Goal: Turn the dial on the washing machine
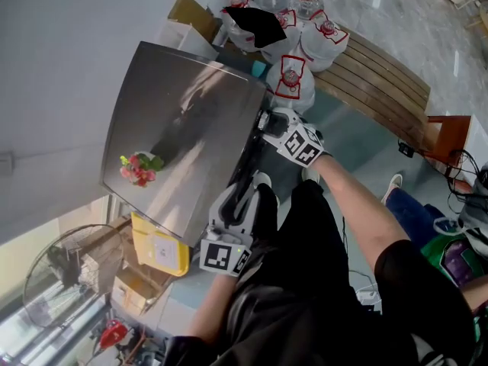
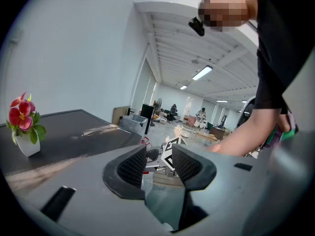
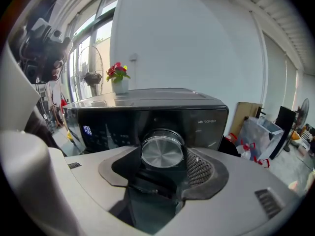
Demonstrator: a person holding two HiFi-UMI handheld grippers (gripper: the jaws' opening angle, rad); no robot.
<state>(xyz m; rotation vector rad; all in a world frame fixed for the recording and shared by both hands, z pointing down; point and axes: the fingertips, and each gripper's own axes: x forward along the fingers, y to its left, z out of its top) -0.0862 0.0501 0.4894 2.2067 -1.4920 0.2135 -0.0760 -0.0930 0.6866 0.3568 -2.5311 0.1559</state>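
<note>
The washing machine (image 1: pixel 183 128) has a grey metal top, and its black front panel (image 3: pixel 147 119) faces the right gripper view. A round silver dial (image 3: pixel 162 151) juts from that panel. My right gripper (image 3: pixel 164 162) is shut on the dial, with a ribbed pad (image 3: pixel 199 167) against its right side. In the head view the right gripper (image 1: pixel 268 122) presses at the machine's front edge. My left gripper (image 2: pixel 158 163) is open with nothing between its jaws, and it points away along the machine's top. From the head it appears lower, near the person's lap (image 1: pixel 248 197).
A small pot of red flowers (image 1: pixel 137 168) stands on the machine's top. Several water jugs (image 1: pixel 293 29) and a wooden bench (image 1: pixel 381 82) lie beyond it. A yellow bin (image 1: pixel 160 246) and a fan (image 1: pixel 61 273) sit to the left. The panel's blue display (image 3: pixel 87 130) is lit.
</note>
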